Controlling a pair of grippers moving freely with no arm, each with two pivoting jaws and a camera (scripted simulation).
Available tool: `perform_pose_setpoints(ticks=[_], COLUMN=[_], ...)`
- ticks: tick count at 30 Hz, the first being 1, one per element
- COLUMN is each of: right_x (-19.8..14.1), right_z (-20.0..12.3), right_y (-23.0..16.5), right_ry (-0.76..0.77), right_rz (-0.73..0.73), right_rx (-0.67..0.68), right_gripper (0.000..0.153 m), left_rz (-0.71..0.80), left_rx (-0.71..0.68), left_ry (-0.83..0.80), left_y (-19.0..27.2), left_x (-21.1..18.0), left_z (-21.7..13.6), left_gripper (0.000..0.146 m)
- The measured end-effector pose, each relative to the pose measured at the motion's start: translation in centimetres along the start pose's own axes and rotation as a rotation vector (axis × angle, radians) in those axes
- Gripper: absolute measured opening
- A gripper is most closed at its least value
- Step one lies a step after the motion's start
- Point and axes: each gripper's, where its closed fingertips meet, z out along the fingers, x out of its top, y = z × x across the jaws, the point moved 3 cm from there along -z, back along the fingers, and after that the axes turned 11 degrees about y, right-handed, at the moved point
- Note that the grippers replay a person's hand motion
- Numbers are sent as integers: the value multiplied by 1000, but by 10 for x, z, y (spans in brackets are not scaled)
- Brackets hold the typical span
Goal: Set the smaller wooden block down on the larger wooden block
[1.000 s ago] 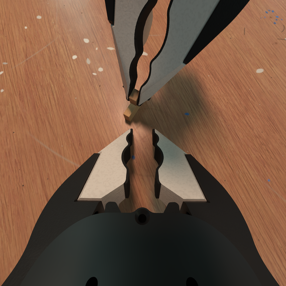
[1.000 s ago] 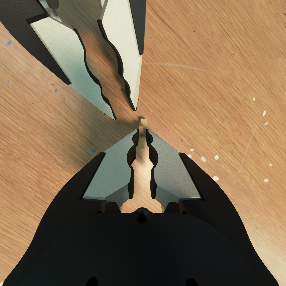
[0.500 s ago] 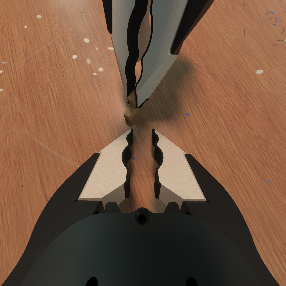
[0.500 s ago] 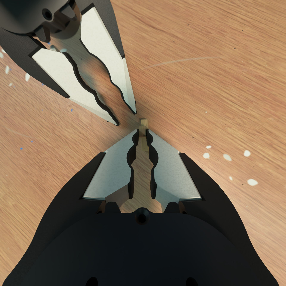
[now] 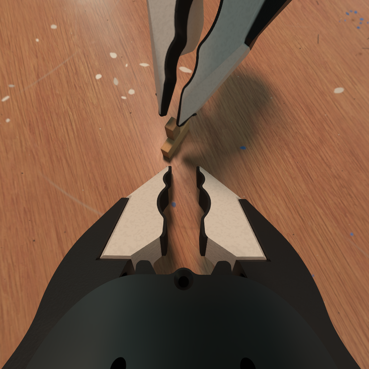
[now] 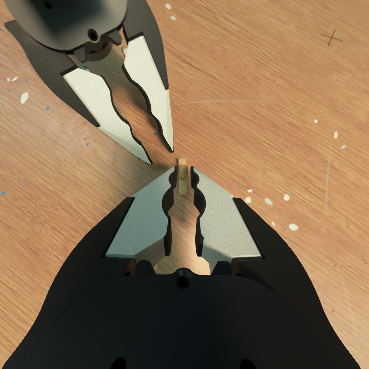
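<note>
In the left wrist view, the left gripper (image 5: 183, 169) is sitting low in the middle of the frame. Its two fingers are standing apart, and nothing is lying between them. Just above its tips, the larger wooden block (image 5: 173, 142) is lying flat on the wooden table (image 5: 60, 159). The smaller wooden block (image 5: 171, 128) is sitting on top of it, toward its far end. The right gripper (image 5: 173, 119) is hanging down from the top of the frame, right above the two blocks. Its fingers are spread a little, and they are not pinching the small block.

In the right wrist view, the right gripper (image 6: 183, 169) is filling the lower half of the frame, and its tips are standing on either side of the blocks with a thin gap on each side. The smaller wooden block (image 6: 183, 171) is resting on the larger wooden block (image 6: 182, 186), near the middle of the frame. The left gripper (image 6: 161, 156) is pointing in from the upper left, with its fingers open and its tips near the blocks but not touching them. White and blue paint spots are dotting the table (image 6: 279, 119).
</note>
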Motion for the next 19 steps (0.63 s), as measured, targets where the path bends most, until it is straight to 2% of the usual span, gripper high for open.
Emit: perform_pose_setpoints(ticks=[2, 4, 8, 13, 16, 19], right_x=[-3, -7, -19, -32, -28, -29], right_z=[0, -1, -6, -12, -7, 1], right_y=[-1, -3, 1, 8, 1, 2], right_ry=[9, 46, 118, 57, 83, 60], right_rz=[49, 160, 299, 204, 201, 151], right_rx=[-8, 18, -1, -162, -172, -217], right_gripper=[24, 32, 34, 36, 35, 35], left_rz=[46, 104, 111, -106, -137, -138], left_rx=[20, 31, 41, 54, 42, 43], left_ry=[4, 17, 10, 4, 11, 13], left_y=[1, 2, 1, -11, -8, -4], left_x=[1, 2, 2, 0, -1, -1], left_z=[0, -1, 0, -1, -3, -5], left_gripper=[24, 24, 24, 25, 25, 38])
